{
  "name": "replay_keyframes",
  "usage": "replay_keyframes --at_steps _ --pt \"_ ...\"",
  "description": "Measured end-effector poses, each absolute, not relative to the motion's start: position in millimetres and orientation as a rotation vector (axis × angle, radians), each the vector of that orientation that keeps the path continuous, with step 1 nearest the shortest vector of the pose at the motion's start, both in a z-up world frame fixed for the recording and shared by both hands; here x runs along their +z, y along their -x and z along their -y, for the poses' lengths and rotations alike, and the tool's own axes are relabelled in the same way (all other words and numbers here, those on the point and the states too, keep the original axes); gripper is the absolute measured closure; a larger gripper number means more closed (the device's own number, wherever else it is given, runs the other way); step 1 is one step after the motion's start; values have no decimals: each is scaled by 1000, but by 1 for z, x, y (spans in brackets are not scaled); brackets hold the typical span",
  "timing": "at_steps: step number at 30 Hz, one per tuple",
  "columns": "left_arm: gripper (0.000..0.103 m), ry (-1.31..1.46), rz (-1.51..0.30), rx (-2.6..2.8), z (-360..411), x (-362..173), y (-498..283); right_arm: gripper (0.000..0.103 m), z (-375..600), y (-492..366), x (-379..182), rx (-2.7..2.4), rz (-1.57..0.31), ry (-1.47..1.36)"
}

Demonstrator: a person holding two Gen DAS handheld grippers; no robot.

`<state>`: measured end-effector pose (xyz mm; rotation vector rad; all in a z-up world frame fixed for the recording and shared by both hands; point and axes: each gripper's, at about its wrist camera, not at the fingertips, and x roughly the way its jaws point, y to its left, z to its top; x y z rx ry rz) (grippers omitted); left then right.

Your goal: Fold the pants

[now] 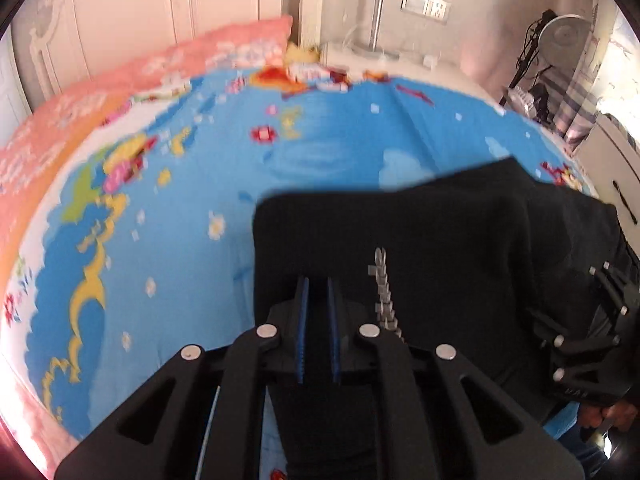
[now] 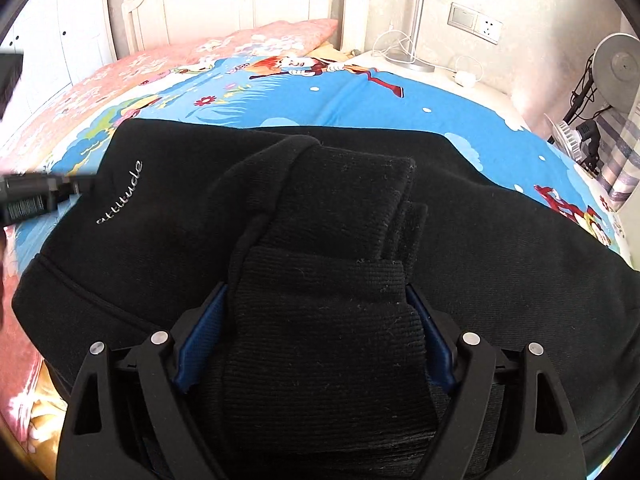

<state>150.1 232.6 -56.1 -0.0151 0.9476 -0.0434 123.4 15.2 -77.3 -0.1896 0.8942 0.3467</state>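
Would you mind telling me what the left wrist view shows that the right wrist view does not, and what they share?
Only the left wrist view: the left claw nearly shut on a fold of the black pants, and a hand holding the other tool.

Only the right wrist view: the right claw wide around a ribbed cuff, and the "attitude" lettering.

Both: the pants on the blue cartoon bedsheet, pink pillows, a wall socket.

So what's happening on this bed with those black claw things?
A person is folding black pants on a bed with a blue cartoon sheet, a handheld claw in each hand. The left claw is pinched shut on an edge of the fabric. The right claw stands wide, with a ribbed cuff bunched between its blue pads. Whether those pads press the cuff I cannot tell. The pants lie partly doubled over.
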Motion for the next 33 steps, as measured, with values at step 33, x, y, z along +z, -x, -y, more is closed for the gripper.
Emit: replay_keyframes --at_steps 33 --pt "70 132 -903 -42 -255 -51 -202 35 -43 -189 -40 290 -883 222"
